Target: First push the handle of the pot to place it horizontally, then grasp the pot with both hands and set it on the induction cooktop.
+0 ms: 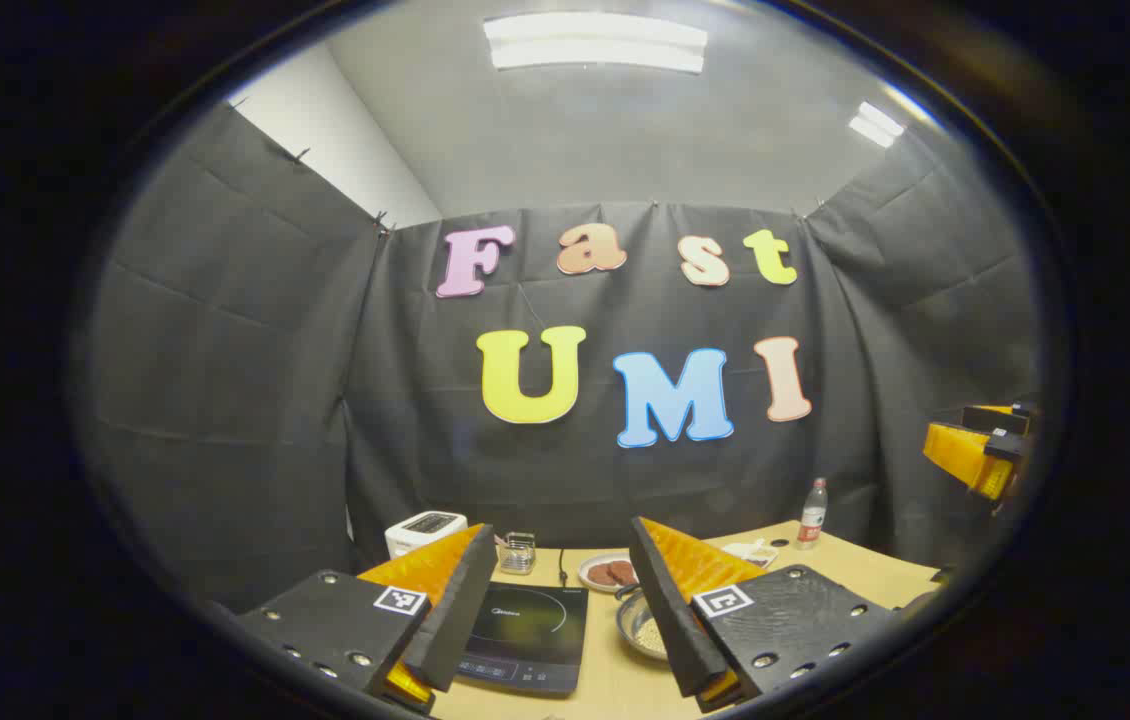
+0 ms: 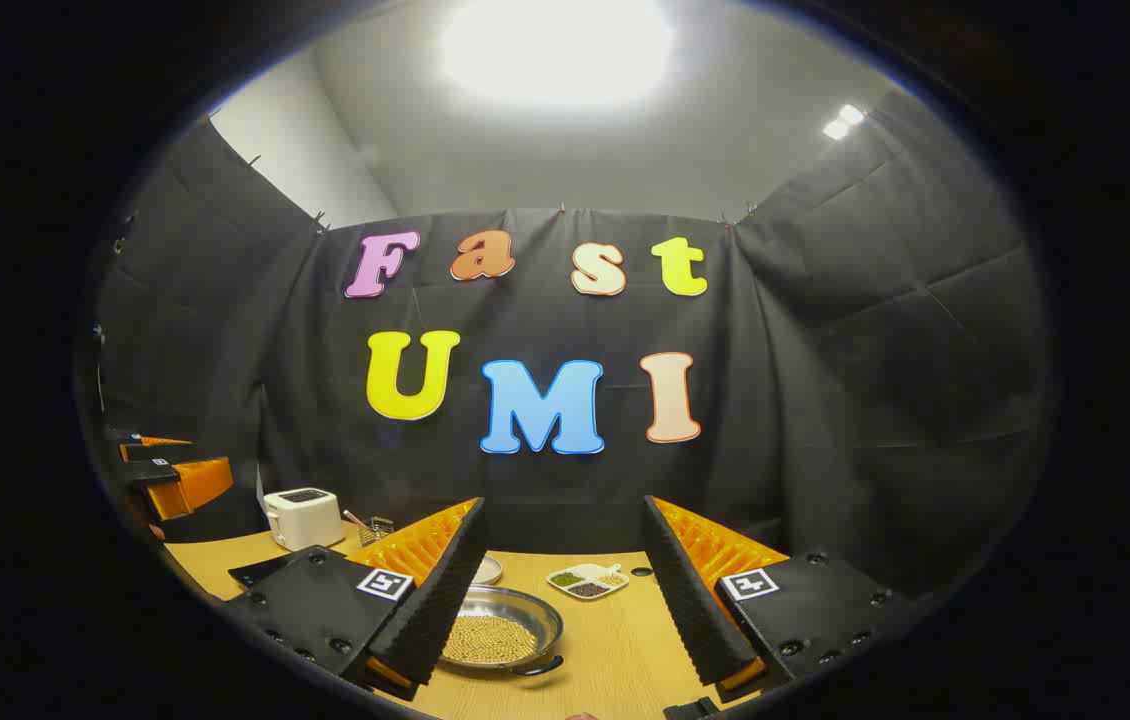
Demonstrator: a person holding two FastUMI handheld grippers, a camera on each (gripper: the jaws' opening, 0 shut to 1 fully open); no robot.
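Left gripper view: left claw [image 1: 555,610] released, jaws wide, above the surface [image 1: 855,565]; induction cooktop [image 1: 525,635] between its fingers, pot [image 1: 637,625] of beans just right, partly behind the right finger. Right gripper view: right claw [image 2: 565,590] released; pot [image 2: 502,630] low between fingers, beside the left one.
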